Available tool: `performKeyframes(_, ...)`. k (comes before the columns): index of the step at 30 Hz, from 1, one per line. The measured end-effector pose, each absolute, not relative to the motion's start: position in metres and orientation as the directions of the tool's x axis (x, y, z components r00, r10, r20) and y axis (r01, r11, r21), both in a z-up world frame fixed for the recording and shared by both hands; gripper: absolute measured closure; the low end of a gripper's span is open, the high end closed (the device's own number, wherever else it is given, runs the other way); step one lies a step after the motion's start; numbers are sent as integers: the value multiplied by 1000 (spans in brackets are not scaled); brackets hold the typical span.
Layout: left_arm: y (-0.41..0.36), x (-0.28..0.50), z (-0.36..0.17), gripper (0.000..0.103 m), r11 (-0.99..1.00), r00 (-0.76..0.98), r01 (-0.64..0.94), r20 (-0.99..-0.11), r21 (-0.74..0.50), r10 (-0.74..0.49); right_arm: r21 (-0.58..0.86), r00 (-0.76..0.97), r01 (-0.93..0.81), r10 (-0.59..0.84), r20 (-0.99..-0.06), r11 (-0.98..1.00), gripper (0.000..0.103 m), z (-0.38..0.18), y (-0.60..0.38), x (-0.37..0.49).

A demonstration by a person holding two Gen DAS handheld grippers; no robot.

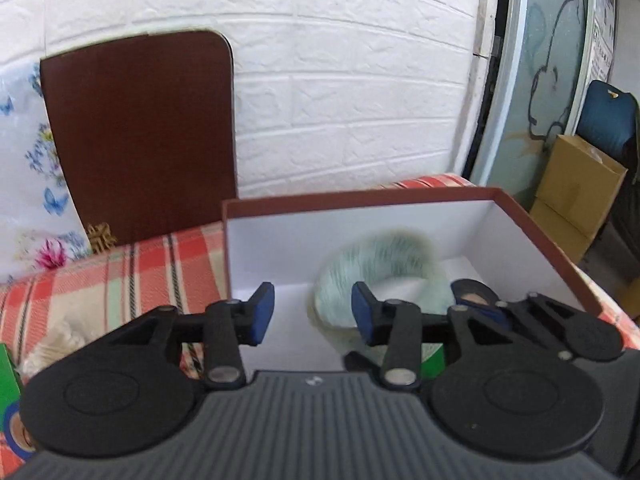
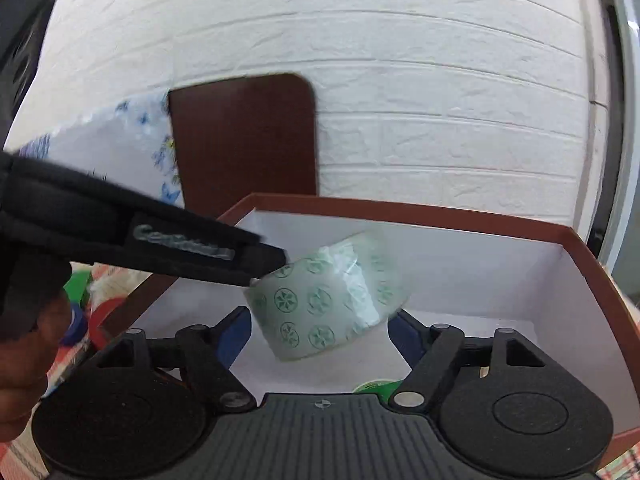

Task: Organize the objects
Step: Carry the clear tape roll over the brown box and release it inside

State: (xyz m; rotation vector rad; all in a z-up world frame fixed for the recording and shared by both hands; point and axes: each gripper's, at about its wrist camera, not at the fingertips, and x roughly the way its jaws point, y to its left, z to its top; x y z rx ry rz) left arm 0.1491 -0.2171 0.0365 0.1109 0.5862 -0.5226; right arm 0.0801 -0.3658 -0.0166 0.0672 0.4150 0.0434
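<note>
A pale green patterned tape roll (image 2: 326, 300) is in the air inside a red-rimmed white box (image 2: 500, 264), tilted and blurred. My right gripper (image 2: 320, 334) is open, its blue pads on either side of the roll and apart from it. In the left wrist view the same roll (image 1: 380, 276) is a blur over the box (image 1: 400, 232). My left gripper (image 1: 314, 314) is open and empty above the box's near left corner. The right gripper's fingers (image 1: 480, 304) show low right in the box. A green roll (image 2: 376, 386) lies on the box floor.
The box sits on a red plaid cloth (image 1: 120, 280). A dark brown board (image 1: 140, 136) leans on the white brick wall behind it. A flowered cloth (image 1: 24, 180) is at left. Green and blue items (image 1: 10, 400) lie at the far left. A cardboard carton (image 1: 576, 188) stands at right.
</note>
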Motion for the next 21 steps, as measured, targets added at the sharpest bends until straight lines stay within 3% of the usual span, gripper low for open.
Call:
performKeyframes(3,-203,155,43,54,880,757,470,-481,-70,-442,42,939,-4,18,-344,999,27,-19,-382,72)
performKeyframes(5,-195,165,45,45,907,794,414,-457,-77,-401,34,952,16,-5,-306,999,27,-20,-392,67)
performKeyframes(9,-188,184,39,45,933,826,338,-436,-125,-358,105,973,74,-48,-225,992,25,-15,-429,68)
performKeyframes(13,-205,199,28,41,952,863,305,-413,-32,-290,66,976,89,-74,-205,994,26,-16,-442,77)
performKeyframes(15,-209,209,20,40,956,857,292,-435,-33,-277,49,971,123,-110,-214,991,26,-18,-451,84)
performKeyframes(19,-224,221,-8,40,943,761,293,-560,-156,-328,45,955,197,-181,-236,979,25,-21,-474,89)
performKeyframes(21,-227,212,-10,40,941,769,297,-545,-159,-335,82,955,203,-179,-235,976,25,-16,-479,87)
